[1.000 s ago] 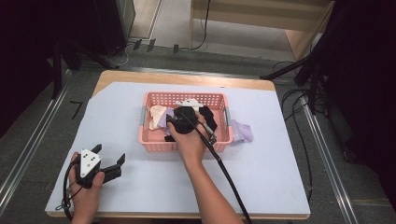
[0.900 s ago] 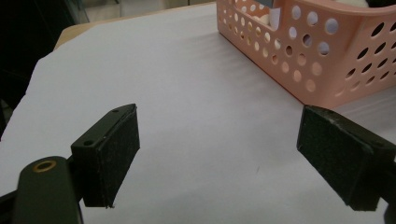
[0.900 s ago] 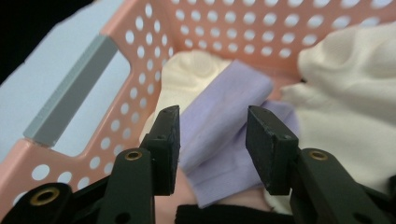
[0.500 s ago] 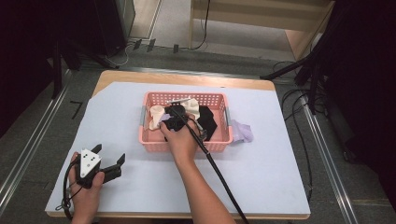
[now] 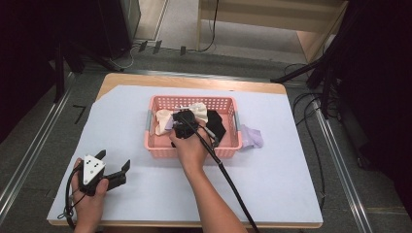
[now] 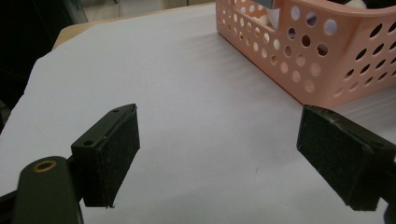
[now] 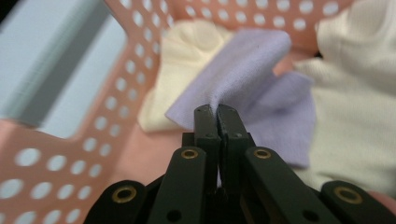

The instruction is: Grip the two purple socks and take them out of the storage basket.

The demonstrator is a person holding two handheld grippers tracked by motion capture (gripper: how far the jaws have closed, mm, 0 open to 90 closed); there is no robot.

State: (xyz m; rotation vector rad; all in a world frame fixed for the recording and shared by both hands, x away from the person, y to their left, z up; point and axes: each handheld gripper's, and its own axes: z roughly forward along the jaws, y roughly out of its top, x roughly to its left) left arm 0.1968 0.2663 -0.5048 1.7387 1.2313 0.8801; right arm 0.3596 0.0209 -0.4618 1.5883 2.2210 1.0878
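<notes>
Two fingers of my right gripper (image 7: 215,109) just closed, pinching lilac cloth (image 7: 252,70) in the basket (image 5: 160,147); high view hides that; left gripper (image 6: 219,154) fingers apart.

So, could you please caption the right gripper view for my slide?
Right claw shut on a lavender cloth inside the pink basket.

You work at a wooden surface (image 5: 194,81) covered by a pale sheet (image 5: 291,165). Grey floor (image 5: 29,131) runs round it, with metal rails (image 5: 340,160) on both sides. Beyond stand a light wooden cabinet (image 5: 272,14) and black stands (image 5: 320,73), cables (image 5: 214,29) trailing between them.
</notes>
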